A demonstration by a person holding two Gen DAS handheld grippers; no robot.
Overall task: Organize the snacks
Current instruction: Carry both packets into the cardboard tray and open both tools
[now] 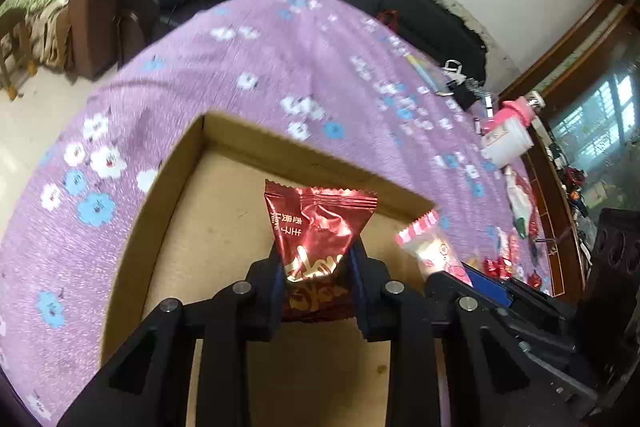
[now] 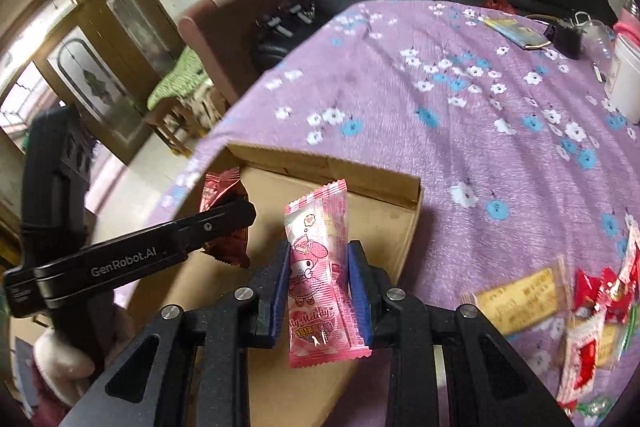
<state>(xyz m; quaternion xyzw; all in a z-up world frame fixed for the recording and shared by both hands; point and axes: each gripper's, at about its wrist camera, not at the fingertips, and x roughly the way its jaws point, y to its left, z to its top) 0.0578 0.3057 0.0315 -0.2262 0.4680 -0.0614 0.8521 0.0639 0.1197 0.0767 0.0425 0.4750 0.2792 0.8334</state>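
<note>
Because the purple flowered tablecloth (image 2: 460, 115) covers the whole table, everything else sits on it, and the shallow cardboard box (image 1: 224, 211) lies open at its near left as the place where snacks are gathered; its floor looks bare so far. Loose snack packets (image 2: 592, 311) remain heaped at the near right of the cloth, well apart from the box, so I judge the sorting barely begun. Over the box hang both tools, each carrying one packet. Clamped between the left gripper's (image 1: 318, 267) blue pads, the red foil packet (image 1: 320, 223) stands upright above the box floor. Just to its right, the right gripper (image 2: 318, 283) pinches the pink striped candy packet (image 2: 316, 247) lengthwise, also above the box, apparently ready for release.
</note>
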